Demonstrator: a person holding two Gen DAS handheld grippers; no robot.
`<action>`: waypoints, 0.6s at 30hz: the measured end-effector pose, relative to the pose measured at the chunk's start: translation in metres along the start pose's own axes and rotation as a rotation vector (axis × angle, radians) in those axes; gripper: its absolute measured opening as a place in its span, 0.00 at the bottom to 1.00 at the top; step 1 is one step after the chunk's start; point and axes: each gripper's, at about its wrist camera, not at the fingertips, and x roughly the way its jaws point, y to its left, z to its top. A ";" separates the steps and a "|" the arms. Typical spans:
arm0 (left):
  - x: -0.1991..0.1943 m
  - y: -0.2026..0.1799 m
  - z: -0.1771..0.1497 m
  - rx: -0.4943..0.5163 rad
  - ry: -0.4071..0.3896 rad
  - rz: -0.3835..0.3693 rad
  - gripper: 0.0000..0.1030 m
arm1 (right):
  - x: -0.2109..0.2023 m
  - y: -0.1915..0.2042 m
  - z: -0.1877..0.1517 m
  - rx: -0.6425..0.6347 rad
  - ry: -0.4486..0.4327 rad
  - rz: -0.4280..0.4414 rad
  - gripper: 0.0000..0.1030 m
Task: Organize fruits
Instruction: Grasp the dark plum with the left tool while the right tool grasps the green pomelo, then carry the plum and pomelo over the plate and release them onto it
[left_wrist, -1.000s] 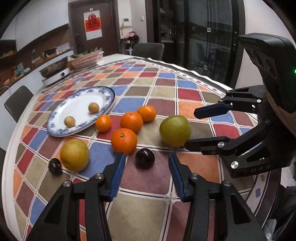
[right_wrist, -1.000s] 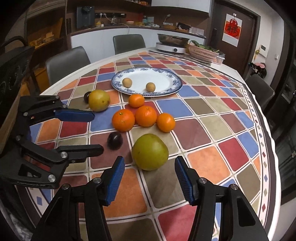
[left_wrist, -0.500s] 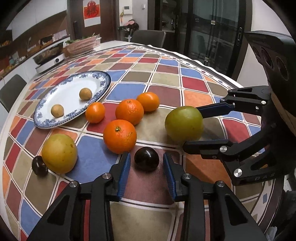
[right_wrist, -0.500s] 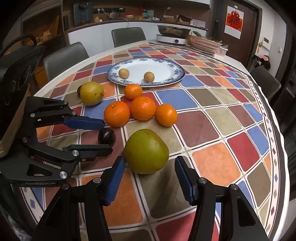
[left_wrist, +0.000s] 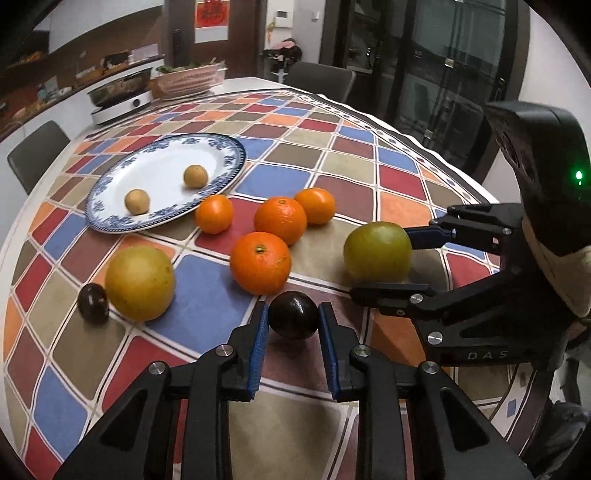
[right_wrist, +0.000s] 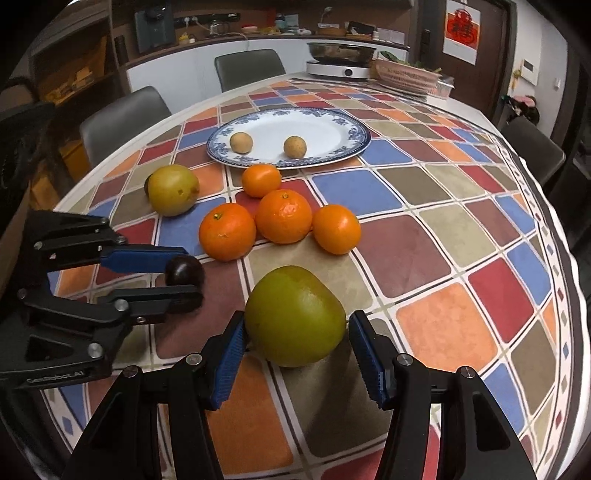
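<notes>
My left gripper (left_wrist: 293, 325) is shut on a dark plum (left_wrist: 293, 319) that rests on the checked tablecloth; it also shows in the right wrist view (right_wrist: 183, 270). My right gripper (right_wrist: 295, 332) is open, its blue pads on either side of a large green fruit (right_wrist: 295, 319), with a gap at the right pad. Several oranges (right_wrist: 283, 215) lie between the grippers and a blue-rimmed white plate (right_wrist: 325, 127) holding two small tan fruits (right_wrist: 241, 142). A yellow fruit (left_wrist: 139, 282) and a second dark plum (left_wrist: 92, 302) lie to the left.
The round table's edge (right_wrist: 554, 236) curves close on the right. A cooker with a steel pan (right_wrist: 341, 61) and a pink basket (right_wrist: 408, 75) stand at the far side. Grey chairs (right_wrist: 122, 114) surround the table.
My left gripper moved forward and closed its fingers onto the dark plum. My right gripper moved forward so the green fruit sits between its open fingers.
</notes>
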 end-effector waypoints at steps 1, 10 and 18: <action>-0.001 0.001 0.000 -0.008 -0.003 0.003 0.27 | 0.000 0.000 0.000 0.006 -0.003 -0.001 0.55; -0.011 0.009 0.005 -0.054 -0.022 0.011 0.27 | -0.005 0.000 0.002 0.078 -0.014 0.007 0.49; -0.030 0.013 0.013 -0.083 -0.059 0.014 0.27 | -0.027 0.006 0.013 0.107 -0.063 0.012 0.49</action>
